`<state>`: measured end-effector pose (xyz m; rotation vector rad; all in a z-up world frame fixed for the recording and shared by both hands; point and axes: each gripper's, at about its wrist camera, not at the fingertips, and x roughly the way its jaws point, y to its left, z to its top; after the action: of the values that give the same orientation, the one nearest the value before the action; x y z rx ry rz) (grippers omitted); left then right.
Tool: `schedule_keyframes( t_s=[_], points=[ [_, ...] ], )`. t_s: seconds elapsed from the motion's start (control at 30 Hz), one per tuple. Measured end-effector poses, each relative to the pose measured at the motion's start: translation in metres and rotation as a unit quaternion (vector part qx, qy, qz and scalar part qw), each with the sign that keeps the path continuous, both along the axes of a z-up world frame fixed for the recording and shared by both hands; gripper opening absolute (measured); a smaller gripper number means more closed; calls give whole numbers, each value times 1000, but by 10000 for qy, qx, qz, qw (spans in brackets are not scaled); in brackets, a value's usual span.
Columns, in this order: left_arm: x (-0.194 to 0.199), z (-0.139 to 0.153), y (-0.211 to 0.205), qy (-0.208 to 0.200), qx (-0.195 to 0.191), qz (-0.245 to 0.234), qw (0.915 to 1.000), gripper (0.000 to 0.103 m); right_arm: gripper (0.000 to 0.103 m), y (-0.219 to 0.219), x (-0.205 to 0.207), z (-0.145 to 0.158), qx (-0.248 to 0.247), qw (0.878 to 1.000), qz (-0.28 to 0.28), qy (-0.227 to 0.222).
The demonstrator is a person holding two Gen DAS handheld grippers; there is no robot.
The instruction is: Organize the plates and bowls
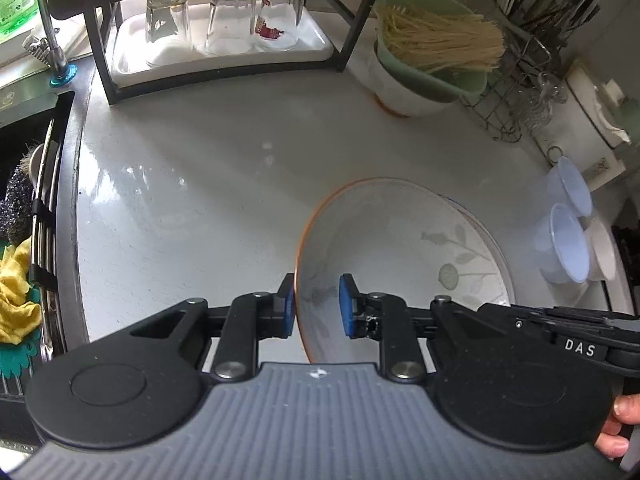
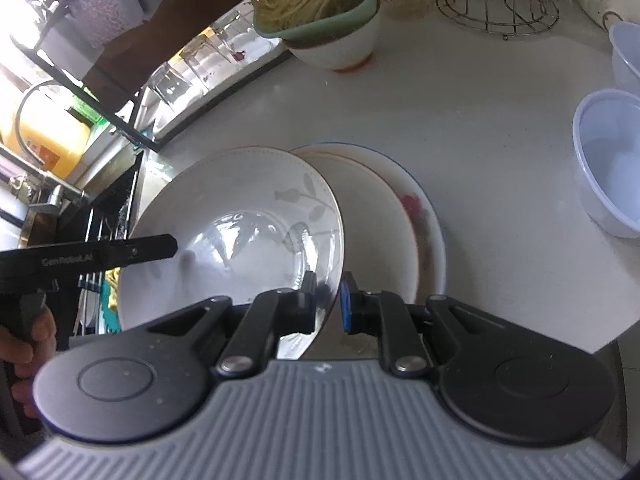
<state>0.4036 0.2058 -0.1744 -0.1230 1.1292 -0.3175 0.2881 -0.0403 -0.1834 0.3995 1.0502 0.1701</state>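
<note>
1. Here, the leaf-patterned plate [image 2: 240, 216] was held tilted above the white counter [image 1: 200, 184], one edge raised toward the cameras, partly over a stack of plates [image 2: 400, 208] that lay flat on the counter beneath and behind it.
2. The left gripper [image 1: 318, 306] had the plate's orange-edged rim between its blue pads [image 1: 347, 304]; the jaws were narrowed to a small gap, one pad outside the rim and one on the inner face.
3. The right gripper [image 2: 328, 300] pinched the opposite rim, its jaws nearly together with only the thin edge of the plate between them.
4. The plate looked like glazed ceramic: stiff, fairly heavy for its thinness, and glossy, so likely slippery under rubber pads. It would chip or crack if dropped or knocked against the stack.
5. The rim seemed the only practical hold, since the bowl of the plate offers nothing to pinch. Two holds on opposite edges kept it from swinging.
6. Nearby stood a white bowl [image 2: 340, 44] carrying a green strainer [image 2: 316, 12], and translucent plastic bowls [image 2: 608, 160] lay to the right, well apart from the plates.
7. Lowering it onto the stack would call for a gentle, level descent.
</note>
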Motion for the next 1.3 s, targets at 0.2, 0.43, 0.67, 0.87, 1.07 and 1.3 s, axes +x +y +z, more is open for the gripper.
schedule_keyframes(
  t_s=[0.2, 0.43, 0.67, 0.87, 1.07, 1.3],
  points=[
    [-4, -5, -11, 54, 273, 131, 9995, 25, 15, -5, 7, -7, -38, 9995, 309, 19],
    [-7, -8, -21, 84, 447, 144, 9989, 26, 16, -7, 17, -11, -173, 9979, 622, 57],
    [-6, -12, -29, 151, 586, 149, 9981, 27, 17, -11, 21, -8, -333, 9962, 805, 66],
    [-7, -15, -34, 126, 583, 256, 9979, 30, 16, -13, 22, -2, -533, 9935, 1010, 22],
    [-11, -20, -38, 122, 547, 399, 9976, 31, 15, -16, 20, 4, -641, 9914, 1142, -29],
    [-18, -20, -40, 73, 507, 523, 9973, 31, 15, -20, 17, 10, -653, 9913, 1142, -69]
  ],
)
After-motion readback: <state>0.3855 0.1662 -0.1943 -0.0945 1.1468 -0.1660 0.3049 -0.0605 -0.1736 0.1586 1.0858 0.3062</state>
